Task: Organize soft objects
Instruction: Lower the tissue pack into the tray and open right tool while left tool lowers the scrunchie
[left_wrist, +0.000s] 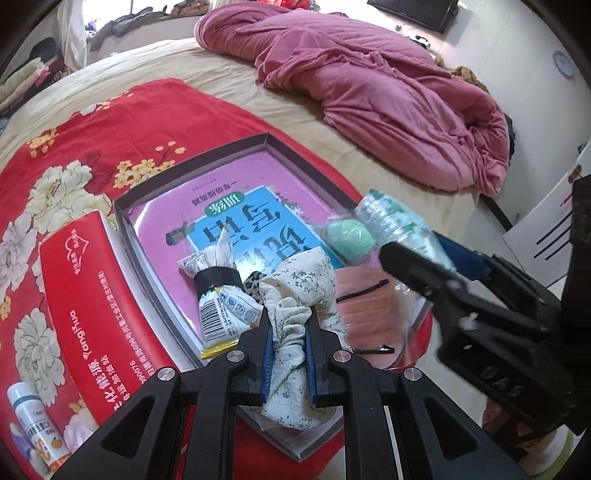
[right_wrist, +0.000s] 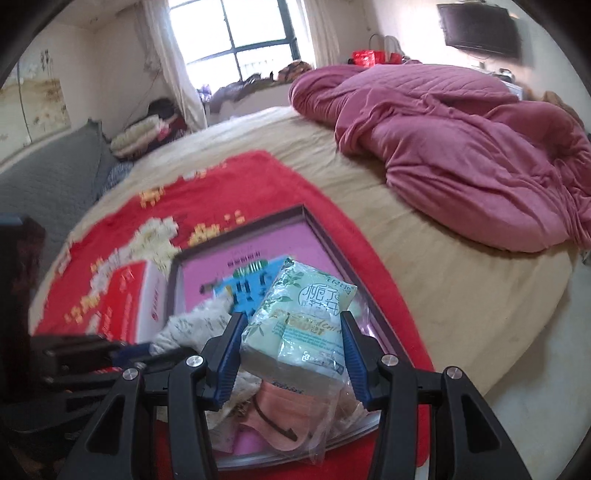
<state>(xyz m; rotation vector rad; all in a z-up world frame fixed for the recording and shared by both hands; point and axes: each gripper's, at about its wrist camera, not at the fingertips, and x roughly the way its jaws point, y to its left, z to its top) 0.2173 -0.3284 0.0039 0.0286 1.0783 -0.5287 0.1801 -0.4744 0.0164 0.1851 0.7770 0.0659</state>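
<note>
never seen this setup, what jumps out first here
Each gripper is clamped on something soft over a shallow box on the red floral blanket: the left gripper pinches a floral cloth, the right gripper holds a green tissue pack. Behind them a rumpled pink quilt sprawls across the far side of the bed.

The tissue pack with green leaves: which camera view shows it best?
The right wrist view: the tissue pack fills the middle, held between the right tool's fingers, print readable. The left wrist view shows only its blurred end.
</note>
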